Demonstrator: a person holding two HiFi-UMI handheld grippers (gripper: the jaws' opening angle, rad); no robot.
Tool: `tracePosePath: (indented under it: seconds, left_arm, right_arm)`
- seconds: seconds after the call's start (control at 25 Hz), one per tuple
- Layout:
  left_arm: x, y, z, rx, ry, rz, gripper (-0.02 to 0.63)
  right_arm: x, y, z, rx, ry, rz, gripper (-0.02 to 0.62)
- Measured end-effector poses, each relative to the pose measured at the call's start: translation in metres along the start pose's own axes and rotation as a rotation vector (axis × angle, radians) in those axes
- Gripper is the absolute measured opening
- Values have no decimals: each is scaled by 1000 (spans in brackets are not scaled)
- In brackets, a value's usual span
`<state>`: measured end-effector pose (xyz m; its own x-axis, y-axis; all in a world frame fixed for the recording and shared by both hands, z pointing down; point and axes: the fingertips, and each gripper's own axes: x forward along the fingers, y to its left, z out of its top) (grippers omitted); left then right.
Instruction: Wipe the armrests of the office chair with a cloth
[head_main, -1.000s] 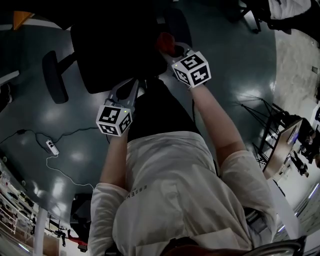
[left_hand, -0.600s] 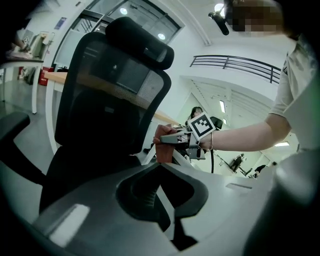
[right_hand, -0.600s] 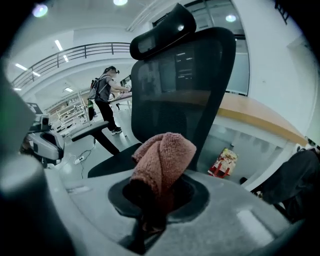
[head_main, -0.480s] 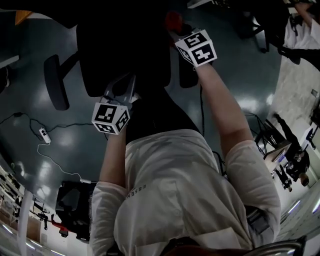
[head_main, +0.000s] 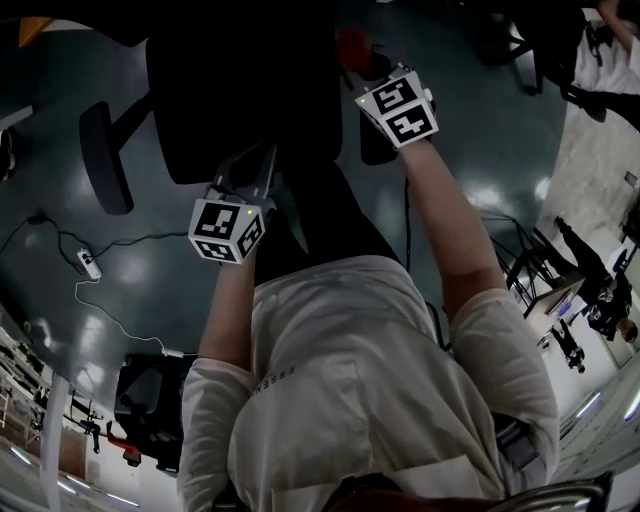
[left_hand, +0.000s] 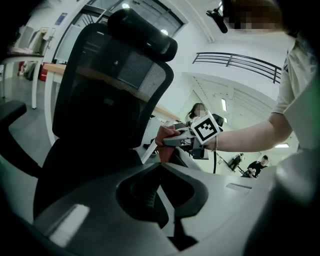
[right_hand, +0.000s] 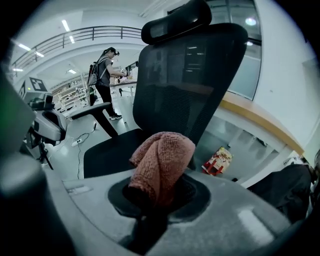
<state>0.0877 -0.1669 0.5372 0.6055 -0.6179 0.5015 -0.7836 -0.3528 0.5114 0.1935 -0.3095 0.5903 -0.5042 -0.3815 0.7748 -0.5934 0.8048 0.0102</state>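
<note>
Cloth: nubby pink terry, bunched, pinched by right gripper.

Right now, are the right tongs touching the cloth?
Touching. The right gripper view shows the cloth bunched between the tongs of the right gripper, which are closed on it.

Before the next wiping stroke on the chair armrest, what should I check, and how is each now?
1. Grip on the cloth: ok, the right gripper is shut on it.
2. Cloth touching the near armrest: cannot tell, contact hidden.
3. State of the left gripper: ok, jaws together, nothing between.
4. Top of the far armrest: ok, nothing lies on it.
5. Floor by the chair: ok, the power strip lies apart.
</note>
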Motion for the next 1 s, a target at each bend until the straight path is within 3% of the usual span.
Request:
tracePosePath:
  seconds: [0.52, 0.84, 1.0]
  left_arm:
    - [-56, -21, -37, 66, 3, -75, 17]
    - [-138, -25, -71, 100, -29, -56, 17]
    - [-182, -22, -64, 138, -94, -22, 17]
  right_arm:
    - [-65, 96, -80, 153, -18, -44, 52]
    - [-108, 174, -136, 235, 74, -97, 52]
    - [-136, 199, -110, 224, -32, -138, 52]
